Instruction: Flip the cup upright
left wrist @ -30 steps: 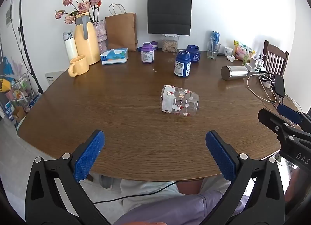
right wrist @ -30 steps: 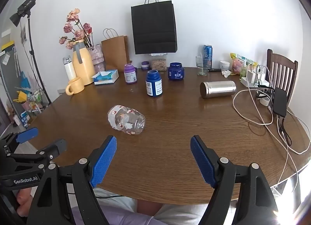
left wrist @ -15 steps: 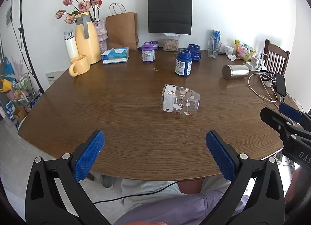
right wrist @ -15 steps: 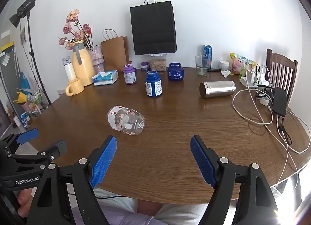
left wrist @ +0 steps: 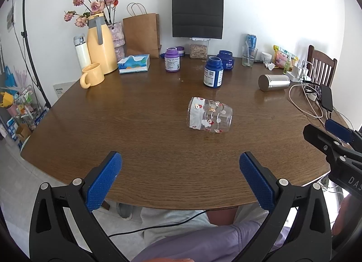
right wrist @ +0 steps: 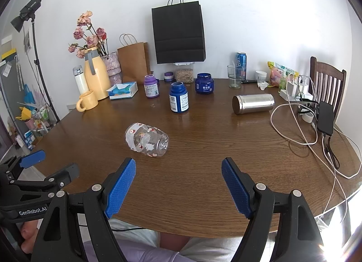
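Little is shifted since the earlier frames: the cup is left on its side at frame centre, seemingly untouched, while both grippers are held wide, presumably for approach.

Behind the one clear cup lying on the table — two blue jars, two purple jars, two paper bags, one steel flask — plus one yellow mug.
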Tool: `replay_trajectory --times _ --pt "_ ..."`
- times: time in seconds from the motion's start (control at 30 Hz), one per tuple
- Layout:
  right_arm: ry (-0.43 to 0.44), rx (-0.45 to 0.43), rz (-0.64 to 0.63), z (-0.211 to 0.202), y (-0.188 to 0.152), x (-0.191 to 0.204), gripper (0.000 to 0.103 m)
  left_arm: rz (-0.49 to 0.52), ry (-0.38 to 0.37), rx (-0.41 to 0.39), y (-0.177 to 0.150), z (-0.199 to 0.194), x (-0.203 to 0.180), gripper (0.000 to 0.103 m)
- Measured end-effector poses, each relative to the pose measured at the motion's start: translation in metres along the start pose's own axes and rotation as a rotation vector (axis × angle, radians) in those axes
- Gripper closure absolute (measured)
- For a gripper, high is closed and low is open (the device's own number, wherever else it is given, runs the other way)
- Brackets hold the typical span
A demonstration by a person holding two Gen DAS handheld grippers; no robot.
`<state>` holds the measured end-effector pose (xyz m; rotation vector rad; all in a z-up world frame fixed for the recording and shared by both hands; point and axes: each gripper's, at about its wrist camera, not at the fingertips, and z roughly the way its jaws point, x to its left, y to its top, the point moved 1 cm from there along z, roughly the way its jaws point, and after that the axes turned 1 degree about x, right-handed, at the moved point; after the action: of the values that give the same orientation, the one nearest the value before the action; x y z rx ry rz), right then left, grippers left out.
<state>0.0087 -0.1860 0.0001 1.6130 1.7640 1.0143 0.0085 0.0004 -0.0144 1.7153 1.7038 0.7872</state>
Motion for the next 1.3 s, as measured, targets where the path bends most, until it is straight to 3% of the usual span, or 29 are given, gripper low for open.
replay_trajectory --times 1.3 --pt "-0.001 0.001 0.003 -0.0006 -0.0004 -0.0026 0.021 -0.002 0.007 0.018 0.0004 0.0016 0.0002 0.0"
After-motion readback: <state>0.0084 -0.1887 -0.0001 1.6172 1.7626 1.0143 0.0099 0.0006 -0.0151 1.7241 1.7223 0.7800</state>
